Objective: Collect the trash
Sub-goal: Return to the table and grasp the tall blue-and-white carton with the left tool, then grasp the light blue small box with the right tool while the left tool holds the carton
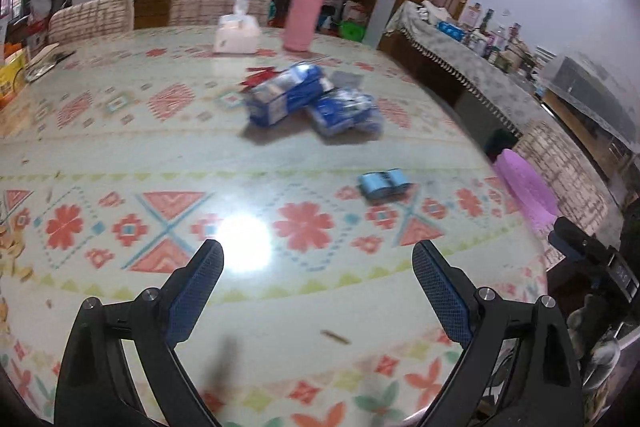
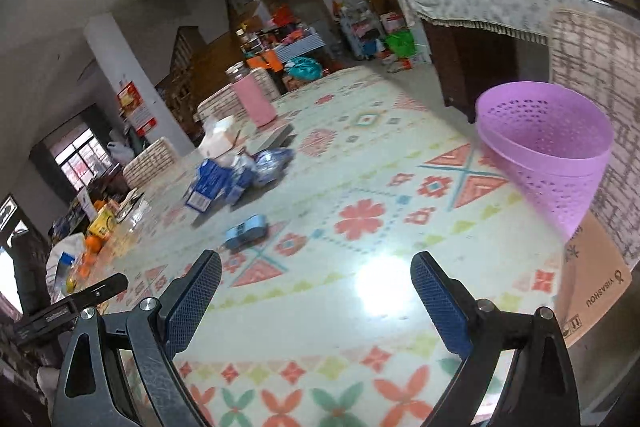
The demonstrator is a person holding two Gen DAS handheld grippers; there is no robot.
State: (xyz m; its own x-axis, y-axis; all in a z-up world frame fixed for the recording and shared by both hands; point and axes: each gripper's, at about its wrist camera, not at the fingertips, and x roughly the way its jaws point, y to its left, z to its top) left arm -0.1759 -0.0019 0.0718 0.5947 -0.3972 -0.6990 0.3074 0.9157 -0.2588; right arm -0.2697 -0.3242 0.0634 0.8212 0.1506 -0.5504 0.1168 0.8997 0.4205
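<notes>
A blue milk carton [image 1: 282, 95] lies on the patterned table next to a crumpled blue wrapper [image 1: 346, 111]; both also show in the right wrist view, carton [image 2: 212, 185] and wrapper [image 2: 272, 161]. A small light-blue crushed box [image 1: 384, 183] lies nearer, also seen in the right wrist view [image 2: 246, 227]. A purple perforated basket [image 2: 548, 143] stands at the table's right edge on a cardboard box; its side shows in the left wrist view [image 1: 524, 183]. My left gripper [image 1: 318, 263] is open and empty above the table. My right gripper [image 2: 316, 271] is open and empty.
A pink-sleeved bottle [image 1: 302, 19] and a tissue pack [image 1: 236, 35] stand at the table's far side. Chairs [image 1: 220, 1] stand behind. Oranges and boxes [image 2: 96, 231] crowd the left end. A cardboard box [image 2: 588, 287] sits under the basket. A sideboard [image 1: 460, 55] is to the right.
</notes>
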